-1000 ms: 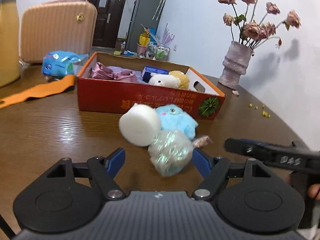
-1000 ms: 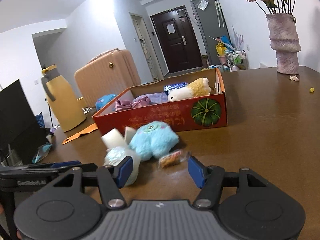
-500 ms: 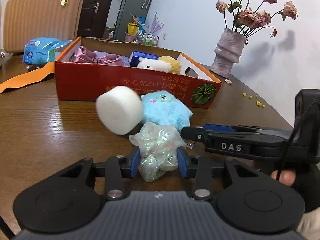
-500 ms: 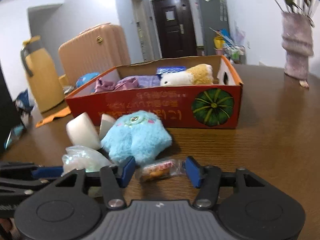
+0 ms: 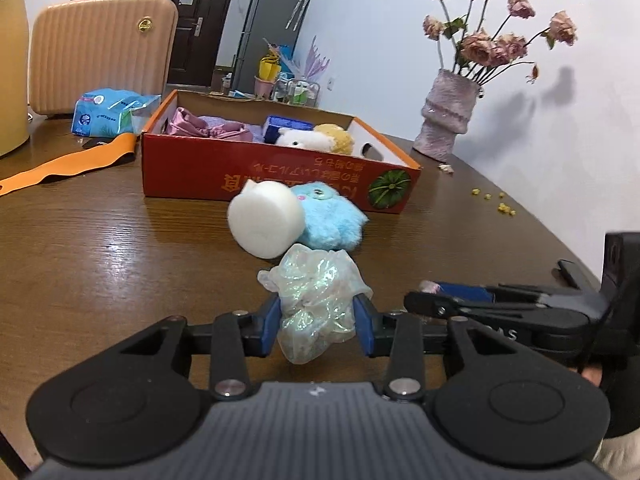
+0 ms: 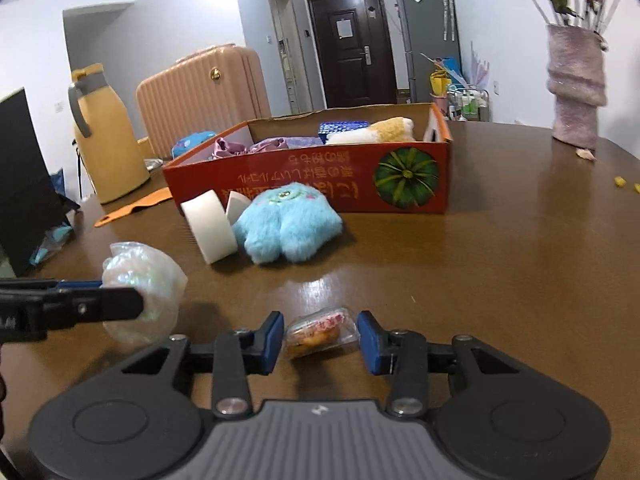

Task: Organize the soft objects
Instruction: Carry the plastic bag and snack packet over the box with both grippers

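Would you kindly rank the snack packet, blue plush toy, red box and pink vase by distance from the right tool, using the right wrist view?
1. Snack packet: between the right tool's fingers.
2. Blue plush toy: ahead, slightly left.
3. Red box: directly behind the plush.
4. Pink vase: far right, at the table's back.

Glossy wood table (image 5: 120, 240) — fluffy blue plush (image 5: 332, 220).

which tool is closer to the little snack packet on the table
Right. The right tool has the snack packet between its closing fingers; the left tool sits off to its left, clamped on the iridescent bag.
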Tool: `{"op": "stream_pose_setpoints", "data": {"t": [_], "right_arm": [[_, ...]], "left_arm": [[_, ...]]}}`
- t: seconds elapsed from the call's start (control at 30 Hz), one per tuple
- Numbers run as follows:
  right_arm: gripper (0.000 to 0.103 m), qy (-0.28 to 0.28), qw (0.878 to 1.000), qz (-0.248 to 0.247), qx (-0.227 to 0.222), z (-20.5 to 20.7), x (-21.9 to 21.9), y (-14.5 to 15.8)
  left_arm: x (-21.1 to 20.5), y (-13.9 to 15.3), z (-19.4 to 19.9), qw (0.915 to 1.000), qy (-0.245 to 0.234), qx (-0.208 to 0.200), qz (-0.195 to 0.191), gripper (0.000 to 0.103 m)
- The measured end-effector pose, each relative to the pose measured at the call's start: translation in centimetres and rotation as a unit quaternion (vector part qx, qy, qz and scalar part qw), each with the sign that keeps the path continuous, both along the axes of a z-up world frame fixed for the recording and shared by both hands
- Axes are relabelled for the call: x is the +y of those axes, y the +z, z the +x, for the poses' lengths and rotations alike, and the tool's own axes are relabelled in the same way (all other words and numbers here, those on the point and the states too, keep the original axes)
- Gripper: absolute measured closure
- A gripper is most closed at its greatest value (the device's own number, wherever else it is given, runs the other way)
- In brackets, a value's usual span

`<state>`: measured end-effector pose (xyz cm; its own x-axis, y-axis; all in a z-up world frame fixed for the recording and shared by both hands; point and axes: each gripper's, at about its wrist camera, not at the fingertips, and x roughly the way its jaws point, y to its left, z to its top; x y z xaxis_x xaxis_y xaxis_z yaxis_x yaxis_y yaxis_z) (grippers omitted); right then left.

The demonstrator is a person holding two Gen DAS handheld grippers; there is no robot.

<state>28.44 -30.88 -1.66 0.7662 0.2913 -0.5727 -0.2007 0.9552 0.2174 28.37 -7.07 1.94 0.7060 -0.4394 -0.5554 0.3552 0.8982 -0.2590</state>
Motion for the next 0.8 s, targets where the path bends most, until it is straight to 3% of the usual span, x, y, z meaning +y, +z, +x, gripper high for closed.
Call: {"op": "stream_pose_setpoints", "data": {"t": [0.13,0.23,0.37,0.47,0.57,0.73,0.8], "right_arm": [[0.064,-0.010,1.000,0.011,-0.015,-1.8,-1.3,0.9],[0.064,-0.008,0.999,0.036,-0.037,-2.1,-2.2,2.4],[0.064,0.005,0.996,0.048,-0.079,0.4,-2.8,5.6],[0.064,0.010,0.993,0.056,-0.100,5.3,-3.2,8.3],[0.063,-0.003,0.995,0.043,-0.089,11.8,-3.1,9.4],[0.063,-0.040,0.999,-0.001,-0.028,22.0,-2.7,7.2],[0.060,-0.050,0.999,-0.016,-0.011,24.3,-2.6,5.8]], "left_arm": [[-0.3,1.4,-0.8,0.9996,-0.015,-0.020,-0.015,0.064],[-0.4,3.5,-0.1,0.9977,-0.025,-0.059,-0.022,0.064],[-0.6,7.3,5.2,0.9944,-0.025,-0.102,-0.017,0.064],[-1.6,8.7,12.2,0.9964,-0.017,-0.083,-0.002,0.063],[-3.3,7.8,19.8,0.9994,0.005,-0.026,0.021,0.063],[-5.9,4.4,27.7,0.9964,0.012,0.022,0.081,0.059],[-6.2,2.8,29.1,0.9948,0.018,0.038,0.093,0.048]]}}
